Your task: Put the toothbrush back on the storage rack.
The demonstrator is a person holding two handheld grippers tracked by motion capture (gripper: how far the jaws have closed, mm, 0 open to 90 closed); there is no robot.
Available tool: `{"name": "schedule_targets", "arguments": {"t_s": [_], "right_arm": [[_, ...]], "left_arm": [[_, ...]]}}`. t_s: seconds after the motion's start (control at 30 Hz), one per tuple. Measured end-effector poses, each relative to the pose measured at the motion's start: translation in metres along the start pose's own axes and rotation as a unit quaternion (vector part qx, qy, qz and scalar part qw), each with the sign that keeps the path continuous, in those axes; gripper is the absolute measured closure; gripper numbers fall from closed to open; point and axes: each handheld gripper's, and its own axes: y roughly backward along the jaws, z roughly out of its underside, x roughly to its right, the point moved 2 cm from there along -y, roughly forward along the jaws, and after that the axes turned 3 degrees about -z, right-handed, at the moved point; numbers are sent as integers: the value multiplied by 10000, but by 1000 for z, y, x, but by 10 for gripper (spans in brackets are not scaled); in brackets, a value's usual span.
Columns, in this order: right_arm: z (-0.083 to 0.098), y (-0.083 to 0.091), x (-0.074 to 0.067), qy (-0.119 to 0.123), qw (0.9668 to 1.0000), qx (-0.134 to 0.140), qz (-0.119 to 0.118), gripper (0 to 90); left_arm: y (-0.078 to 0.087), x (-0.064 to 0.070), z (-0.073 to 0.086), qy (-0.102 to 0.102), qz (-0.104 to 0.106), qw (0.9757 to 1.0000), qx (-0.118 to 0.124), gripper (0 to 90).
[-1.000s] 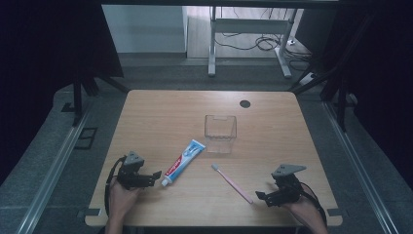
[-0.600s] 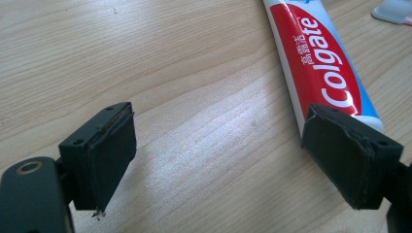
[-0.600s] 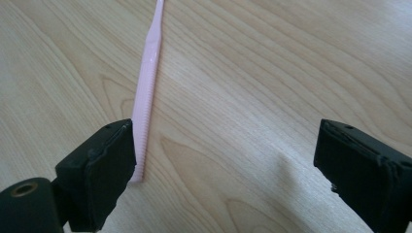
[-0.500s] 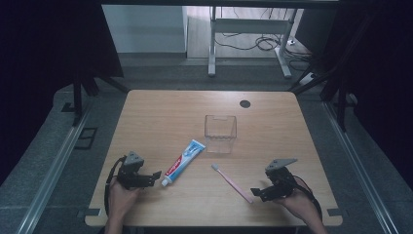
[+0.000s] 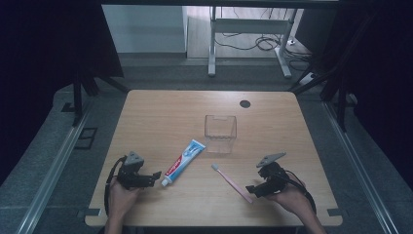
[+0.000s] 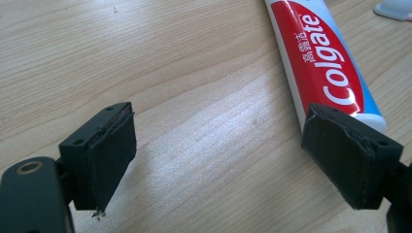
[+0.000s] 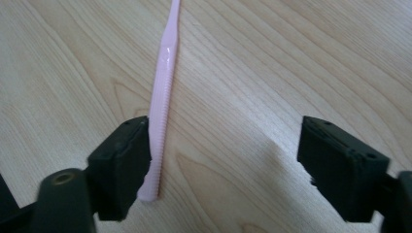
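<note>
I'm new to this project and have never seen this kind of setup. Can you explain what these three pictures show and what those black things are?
A person sits at a wooden table holding a hand-operated pair of tongs in each hand. The high view looks down from above: the left tongs are at lower left, the right tongs at lower right. The other two pictures come from small cameras riding on each tool, so the black blocks at the bottom are that tool's own two jaws.

On the table lie a Colgate toothpaste tube, a pink toothbrush and a clear square container.

Nothing is held. Both tongs are open. The toothbrush handle lies right beside one jaw of the right tongs; the tube's end is near one jaw of the left.
</note>
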Motion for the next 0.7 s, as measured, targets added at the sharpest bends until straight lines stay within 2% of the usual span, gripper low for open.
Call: {"name": "schedule_targets", "arguments": {"t_s": [0.23, 0.33, 0.7], "right_arm": [[-13, -6, -6, 194, 9991, -356, 88, 262], [-18, -8, -7, 249, 9985, -494, 57, 292], [-35, -19, -16, 476, 9936, -1024, 74, 385]], "left_arm": [[-1, 0, 0, 0, 11, 10000, -5, 130], [-1, 0, 0, -11, 9, 10000, -9, 129], [-1, 1, 0, -60, -17, 10000, -28, 130]]}}
